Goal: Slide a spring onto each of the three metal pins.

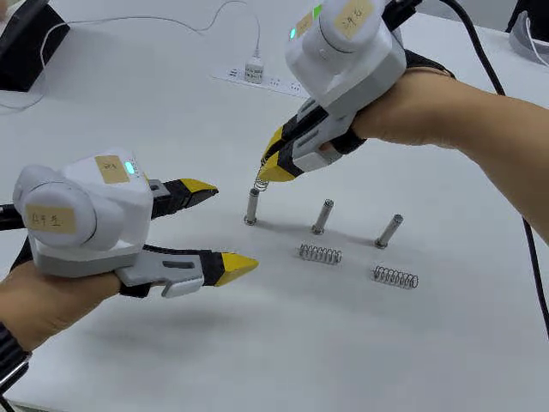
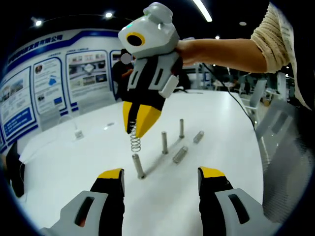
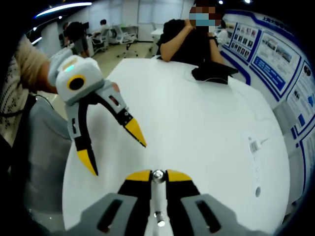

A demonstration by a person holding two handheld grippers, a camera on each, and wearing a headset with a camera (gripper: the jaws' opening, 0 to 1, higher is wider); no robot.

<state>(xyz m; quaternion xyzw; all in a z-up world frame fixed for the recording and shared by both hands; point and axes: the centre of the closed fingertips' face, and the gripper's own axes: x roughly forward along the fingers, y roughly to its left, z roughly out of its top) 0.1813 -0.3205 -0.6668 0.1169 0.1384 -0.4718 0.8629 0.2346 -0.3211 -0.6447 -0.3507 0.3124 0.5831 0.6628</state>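
Spring (image 1: pixel 261 184) in right tongs (image 1: pixel 266 174), power strip (image 1: pixel 276 83) beyond

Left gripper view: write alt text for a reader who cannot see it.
The right gripper, shut on a spring, holds it upright just above the nearest metal pin on a white table. Two more pins stand behind, with two loose springs lying beside them. The left gripper rises from the bottom, jaws open.

Left tongs (image 1: pixel 235 225), right tongs (image 1: pixel 267 173): white-grey housings, black jaws, yellow tips, tan labels, green lights; beige knit sleeve (image 2: pixel 275 30).
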